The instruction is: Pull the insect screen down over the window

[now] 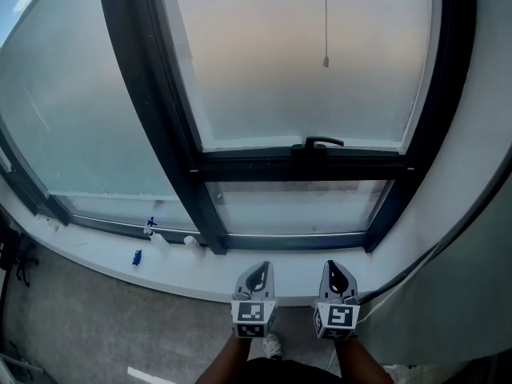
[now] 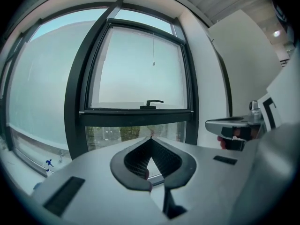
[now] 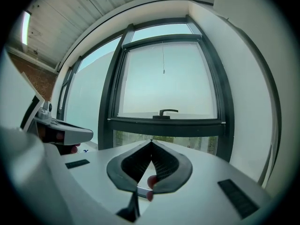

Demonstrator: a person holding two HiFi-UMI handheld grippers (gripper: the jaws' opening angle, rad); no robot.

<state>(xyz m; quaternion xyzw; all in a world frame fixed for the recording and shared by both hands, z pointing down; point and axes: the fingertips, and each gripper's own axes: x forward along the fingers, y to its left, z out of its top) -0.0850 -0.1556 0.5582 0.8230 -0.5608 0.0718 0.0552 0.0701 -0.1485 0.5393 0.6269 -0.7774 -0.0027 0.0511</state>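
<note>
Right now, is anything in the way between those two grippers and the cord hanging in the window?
Nothing visible does. The pull cord hangs free before the upper pane, above the black handle. The left gripper and right gripper, shut and empty, sit low near the sill, with open air between.

The pull cord (image 1: pixel 325 22) ran off the top edge of the head view, its upper end unseen; the window frame (image 1: pixel 160 118) was cut there too; my forearms (image 1: pixel 228 365) left the bottom edge; the blue bits (image 1: pixel 137 257) on the sill (image 1: pixel 96 250) were too small to name; whether the pale sheet (image 1: pixel 304 70) in the upper opening was screen or glass, I could not tell. In the left gripper view my left gripper (image 2: pixel 151 138) hid the bottom of the lower pane (image 2: pixel 101 137) with its body; the greenery (image 2: pixel 125 133) beyond was blurred; only the fore part of my right gripper (image 2: pixel 211 123) showed.
</note>
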